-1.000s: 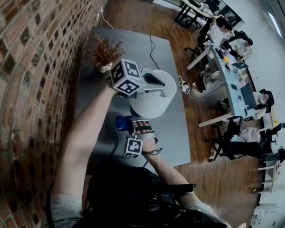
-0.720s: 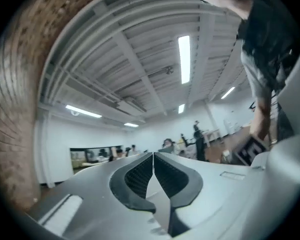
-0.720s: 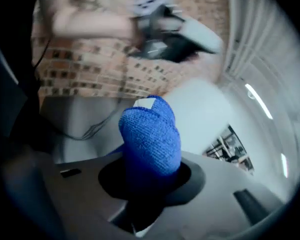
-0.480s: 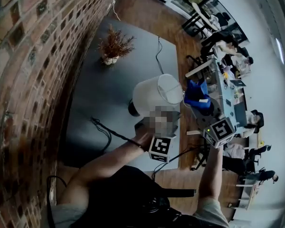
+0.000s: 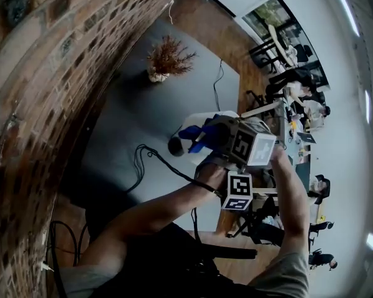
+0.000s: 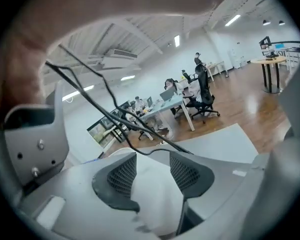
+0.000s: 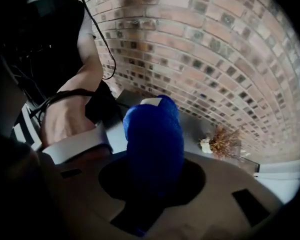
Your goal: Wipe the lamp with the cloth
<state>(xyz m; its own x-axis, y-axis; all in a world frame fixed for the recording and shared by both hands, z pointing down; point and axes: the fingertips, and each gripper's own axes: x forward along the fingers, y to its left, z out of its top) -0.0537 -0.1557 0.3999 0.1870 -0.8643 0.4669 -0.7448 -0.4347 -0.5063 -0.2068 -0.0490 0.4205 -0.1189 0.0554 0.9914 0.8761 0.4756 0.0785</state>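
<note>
Seen from the head view, the right gripper carries the blue cloth just ahead of its fingers at the white lamp on the tabletop, so wiping looks barely begun, with nearly the whole shade left. In the left gripper view, the left gripper has its fingers spread, having just closed a little, with the shade showing in the gap and no clear pinch. In the right gripper view, the fingers, just tightened, pinch the blue cloth, which bulges past their tips.
</note>
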